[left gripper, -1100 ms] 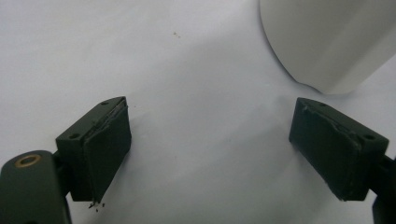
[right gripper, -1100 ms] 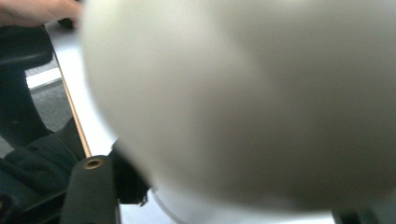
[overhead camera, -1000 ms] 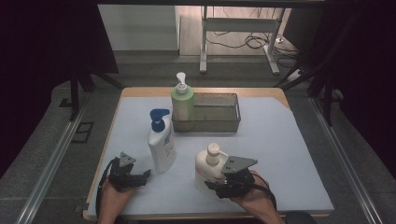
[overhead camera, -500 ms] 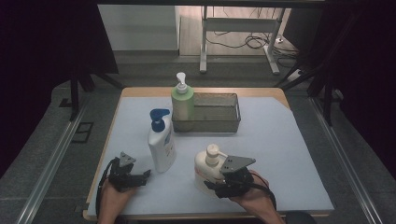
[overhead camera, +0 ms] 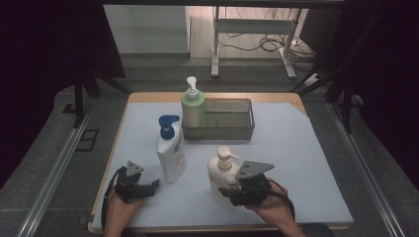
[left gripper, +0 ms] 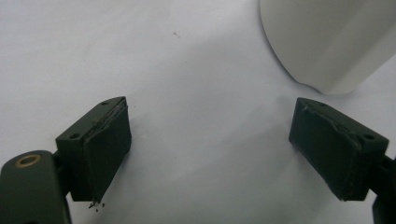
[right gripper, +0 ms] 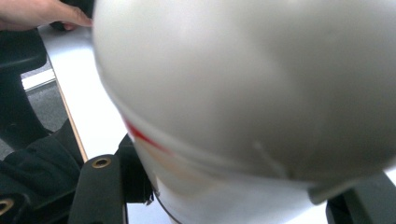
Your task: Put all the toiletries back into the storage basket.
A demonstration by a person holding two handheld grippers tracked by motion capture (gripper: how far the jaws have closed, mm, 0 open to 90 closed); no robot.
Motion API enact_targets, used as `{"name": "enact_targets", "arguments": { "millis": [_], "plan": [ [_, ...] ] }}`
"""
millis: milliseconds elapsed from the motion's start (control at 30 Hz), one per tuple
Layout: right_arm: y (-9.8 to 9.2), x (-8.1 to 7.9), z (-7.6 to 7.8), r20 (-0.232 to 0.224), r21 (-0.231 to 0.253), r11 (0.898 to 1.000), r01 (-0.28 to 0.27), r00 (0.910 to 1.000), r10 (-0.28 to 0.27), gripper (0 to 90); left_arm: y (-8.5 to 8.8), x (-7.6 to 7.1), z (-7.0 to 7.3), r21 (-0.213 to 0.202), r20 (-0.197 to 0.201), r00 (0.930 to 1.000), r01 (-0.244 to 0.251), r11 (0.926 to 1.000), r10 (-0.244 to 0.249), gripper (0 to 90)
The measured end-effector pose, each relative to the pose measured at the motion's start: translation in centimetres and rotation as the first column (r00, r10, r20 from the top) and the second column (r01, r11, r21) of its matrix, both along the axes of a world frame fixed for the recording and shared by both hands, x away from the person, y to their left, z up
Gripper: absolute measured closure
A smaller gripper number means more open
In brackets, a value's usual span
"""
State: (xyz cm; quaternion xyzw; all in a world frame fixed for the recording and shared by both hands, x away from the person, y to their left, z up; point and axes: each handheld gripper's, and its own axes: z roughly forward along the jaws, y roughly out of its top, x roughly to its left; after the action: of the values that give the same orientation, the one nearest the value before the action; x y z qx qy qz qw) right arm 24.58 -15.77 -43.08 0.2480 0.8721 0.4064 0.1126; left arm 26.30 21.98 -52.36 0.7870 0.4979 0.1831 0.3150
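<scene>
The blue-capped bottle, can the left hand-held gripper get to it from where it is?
Probably yes. The left hand-held gripper rests open on the table just beside the blue-capped bottle, with only bare white mat between them.

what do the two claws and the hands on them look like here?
Both claws are black. The left claw and the right claw each carry a grey three-cornered plate on top and trail a black cable. The left claw's jaws end in blocky black pads with small screw holes; a brass-coloured ring sits on one jaw arm. Forearms are bare, no sleeves visible.
</scene>
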Motion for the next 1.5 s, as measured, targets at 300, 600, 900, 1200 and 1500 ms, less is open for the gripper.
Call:
{"name": "enact_targets", "arguments": {
  "millis": [300, 600, 900, 1200, 1500],
  "plan": [
    [-0.5, 1.0, 0.6, -0.025, 0.022, 1.000, 0.023, 0.9995, -0.022, 37.5, 0.0, 0.0, 0.0, -0.004, 0.004, 1.0000, -0.004, 1.0000, 0.004, 12.9],
    [-0.6, 2.5, 1.5, -0.040, 0.023, 0.999, 0.041, 0.9984, -0.040, 37.5, 0.0, 0.0, 0.0, -0.003, 0.001, 1.0000, -0.003, 1.0000, 0.003, 12.9],
    [-0.5, 3.8, 2.4, -0.041, 0.030, 0.998, 0.047, 0.9981, -0.046, 37.5, 0.0, 0.0, 0.0, -0.003, 0.001, 1.0000, -0.003, 1.0000, 0.003, 12.9],
    [-0.2, 5.4, 3.3, -0.045, 0.044, 0.996, 0.071, 0.9966, -0.069, 37.4, 0.0, 0.0, 0.0, -0.004, 0.001, 1.0000, -0.004, 1.0000, 0.004, 12.9],
    [0.3, 6.9, 4.4, -0.034, 0.044, 0.995, 0.089, 0.9956, -0.088, 37.5, 0.0, 0.0, 0.0, -0.003, -0.001, 1.0000, -0.003, 1.0000, 0.003, 12.9]
  ]
}}
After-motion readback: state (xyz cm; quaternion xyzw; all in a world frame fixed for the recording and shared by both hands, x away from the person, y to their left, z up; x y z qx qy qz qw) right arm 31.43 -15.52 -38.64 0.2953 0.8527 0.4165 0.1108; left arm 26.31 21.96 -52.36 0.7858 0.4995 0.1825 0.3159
